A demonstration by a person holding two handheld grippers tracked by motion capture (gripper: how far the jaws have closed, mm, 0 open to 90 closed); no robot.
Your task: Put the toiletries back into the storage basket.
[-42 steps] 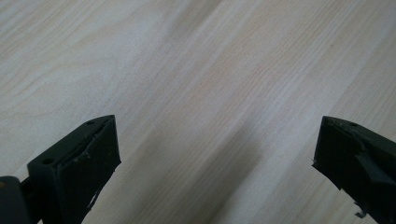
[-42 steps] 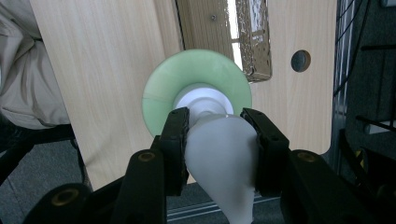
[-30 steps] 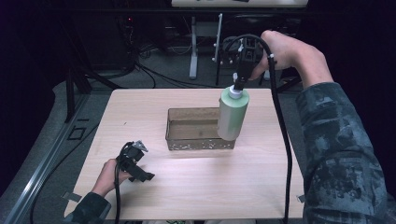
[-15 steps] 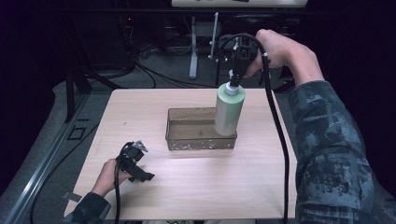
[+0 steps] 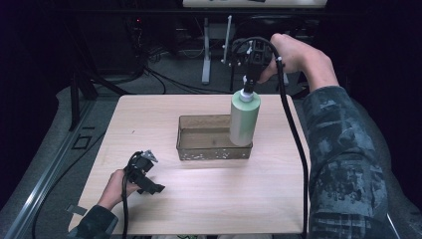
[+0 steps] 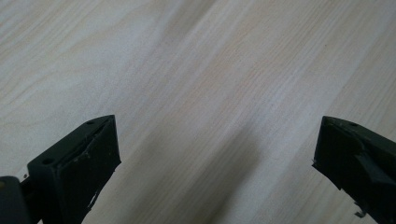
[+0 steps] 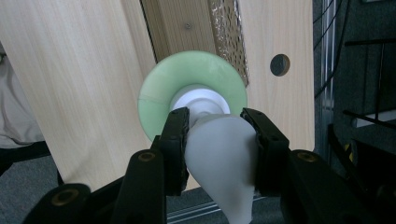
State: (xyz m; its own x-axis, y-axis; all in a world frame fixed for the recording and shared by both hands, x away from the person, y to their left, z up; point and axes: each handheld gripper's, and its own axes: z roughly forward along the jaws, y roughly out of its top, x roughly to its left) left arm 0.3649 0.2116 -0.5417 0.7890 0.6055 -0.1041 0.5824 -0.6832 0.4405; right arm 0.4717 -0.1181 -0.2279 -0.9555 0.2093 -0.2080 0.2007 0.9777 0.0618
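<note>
- Right claw [image 5: 247, 88]: held above the far right part of the tabletop [image 5: 149, 119], pointing down, its black jaws closed on the white pump head [image 7: 219, 154] of a pale green bottle [image 5: 244, 122]. In the right gripper view the two pads press against either side of the white head, with the bottle's round green shoulder directly below them.
- Pale green bottle: upright, hanging from the right claw by its top. From the high view its lower end sits at the right end of the tray [image 5: 204, 149], by the near right corner; whether the base rests on the tray floor or hangs just above it cannot be told.
- Tray: a shallow, translucent brownish rectangular container near the middle of the tabletop, long side running left to right. Its wall is speckled with small perforations, seen close up in the right gripper view [image 7: 229, 37].
- Left claw [image 5: 155, 188]: held low at the near left of the tabletop, well apart from the tray and bottle. In the left gripper view its two black jaws stand wide apart with bare wood grain [image 6: 210, 93] between them; it grips nothing.
- Cables: a black cable [image 5: 293, 144] runs from the right claw down along the person's camouflage-patterned sleeve [image 5: 343, 149].
</note>
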